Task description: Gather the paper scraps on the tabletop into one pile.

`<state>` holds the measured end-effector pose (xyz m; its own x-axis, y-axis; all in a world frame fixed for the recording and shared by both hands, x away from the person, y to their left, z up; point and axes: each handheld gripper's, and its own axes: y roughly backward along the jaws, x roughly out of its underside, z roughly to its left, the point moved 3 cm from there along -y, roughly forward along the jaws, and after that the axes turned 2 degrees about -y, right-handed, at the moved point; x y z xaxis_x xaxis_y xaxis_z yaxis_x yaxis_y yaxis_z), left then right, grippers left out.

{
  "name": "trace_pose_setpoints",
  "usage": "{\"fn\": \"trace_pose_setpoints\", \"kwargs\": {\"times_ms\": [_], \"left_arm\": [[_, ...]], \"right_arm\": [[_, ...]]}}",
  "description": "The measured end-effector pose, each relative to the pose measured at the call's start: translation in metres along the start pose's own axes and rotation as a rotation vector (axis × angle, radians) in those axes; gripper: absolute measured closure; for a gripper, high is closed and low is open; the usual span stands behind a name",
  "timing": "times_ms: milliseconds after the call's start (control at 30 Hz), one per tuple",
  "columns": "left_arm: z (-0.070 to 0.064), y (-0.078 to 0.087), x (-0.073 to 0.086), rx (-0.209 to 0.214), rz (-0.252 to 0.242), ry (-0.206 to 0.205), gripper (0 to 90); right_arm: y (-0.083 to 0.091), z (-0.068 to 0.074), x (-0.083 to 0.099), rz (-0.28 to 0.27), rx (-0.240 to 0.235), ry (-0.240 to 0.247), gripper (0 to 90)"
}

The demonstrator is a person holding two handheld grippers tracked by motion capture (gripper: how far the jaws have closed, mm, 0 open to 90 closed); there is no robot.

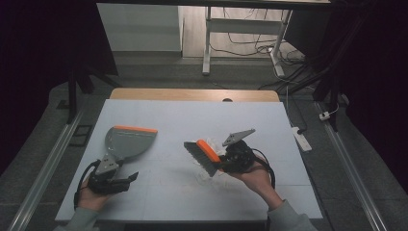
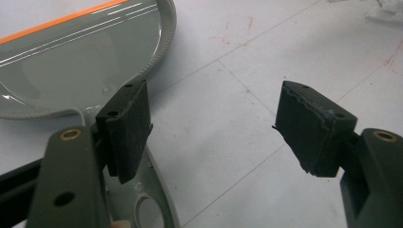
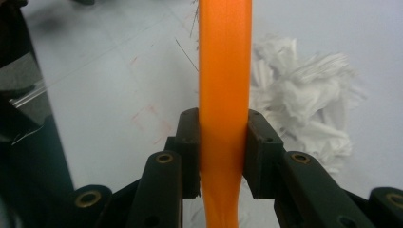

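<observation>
**Desk:** What does the overhead camera give you?

**Operator:** I see a white table (image 1: 163, 192) with a grey dustpan (image 1: 126, 142), orange strip along its far edge, lying flat on the left half. My left gripper (image 1: 126, 180) sits low at the near-left corner, just behind the dustpan's handle. On the right, my right gripper (image 1: 222, 163) holds a hand brush (image 1: 204, 156) with an orange handle and dark bristles, lifted above the tabletop and angled toward the middle.

**Desk:** How firm is that hold?

**Operator:** In the right gripper view, both jaws are clamped against the sides of the orange handle (image 3: 223, 95), which runs straight up between them. I read that as a full grasp on the brush.

**Desk:** And the left tool?

**Operator:** Released. In the left gripper view the jaws stand wide apart with bare table between them. The dustpan's handle (image 2: 152, 209) passes under the left-hand jaw, and the pan's curved rim lies just ahead of it. I cannot tell whether that jaw touches the handle.

**Desk:** Anything on the table to sweep?

**Operator:** A small heap of shredded white paper (image 3: 304, 99) lies on the table just beside and below the brush; from the overhead camera it shows as pale scraps (image 1: 206, 176) under the bristles, well apart from the dustpan.
</observation>
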<state>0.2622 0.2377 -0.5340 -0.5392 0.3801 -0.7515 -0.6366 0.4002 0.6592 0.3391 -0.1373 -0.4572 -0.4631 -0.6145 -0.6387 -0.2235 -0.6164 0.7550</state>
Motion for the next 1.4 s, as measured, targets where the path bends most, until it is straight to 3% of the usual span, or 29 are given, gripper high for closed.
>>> {"fn": "trace_pose_setpoints", "kwargs": {"times_ms": [200, 300, 533, 567, 633, 767, 967, 1100, 1200, 1300, 1400], "left_arm": [[0.000, 0.000, 0.000, -0.001, 0.000, -0.001, 28.6], [0.000, 0.000, 0.000, 0.000, -0.001, 0.001, 28.6], [0.000, -0.001, 0.001, 0.001, 0.003, 0.001, 28.7], [0.000, -0.001, 0.001, 0.001, 0.003, 0.000, 28.7], [0.000, -0.001, 0.001, 0.000, 0.004, -0.002, 28.7], [0.001, -0.001, 0.001, -0.001, 0.003, 0.004, 28.7], [0.003, -0.001, 0.002, 0.000, 0.002, 0.009, 28.7], [0.002, -0.001, 0.002, 0.000, 0.004, 0.006, 28.7], [0.002, -0.001, 0.002, 0.000, 0.003, 0.005, 28.7], [0.002, -0.001, 0.002, 0.001, 0.003, 0.007, 28.7], [0.003, -0.001, 0.003, 0.002, 0.004, 0.009, 28.7]], "right_arm": [[0.003, 0.012, 0.002, 0.054, -0.020, 0.044, 70.3], [0.002, 0.018, 0.002, 0.100, -0.028, 0.099, 70.3], [-0.014, 0.035, 0.006, 0.287, -0.087, 0.231, 70.4], [-0.017, 0.039, 0.007, 0.331, -0.082, 0.222, 70.4], [-0.027, 0.041, 0.006, 0.375, -0.071, 0.252, 70.4], [-0.039, 0.036, -0.006, 0.388, -0.039, 0.277, 70.4], [-0.052, 0.016, -0.021, 0.390, -0.008, 0.259, 70.3], [-0.054, 0.004, -0.029, 0.374, 0.048, 0.249, 70.3], [-0.054, -0.005, -0.036, 0.346, 0.105, 0.251, 70.4], [-0.048, -0.008, -0.041, 0.271, 0.096, 0.231, 70.4], [-0.029, -0.004, -0.047, 0.162, 0.087, 0.213, 70.3]]}}
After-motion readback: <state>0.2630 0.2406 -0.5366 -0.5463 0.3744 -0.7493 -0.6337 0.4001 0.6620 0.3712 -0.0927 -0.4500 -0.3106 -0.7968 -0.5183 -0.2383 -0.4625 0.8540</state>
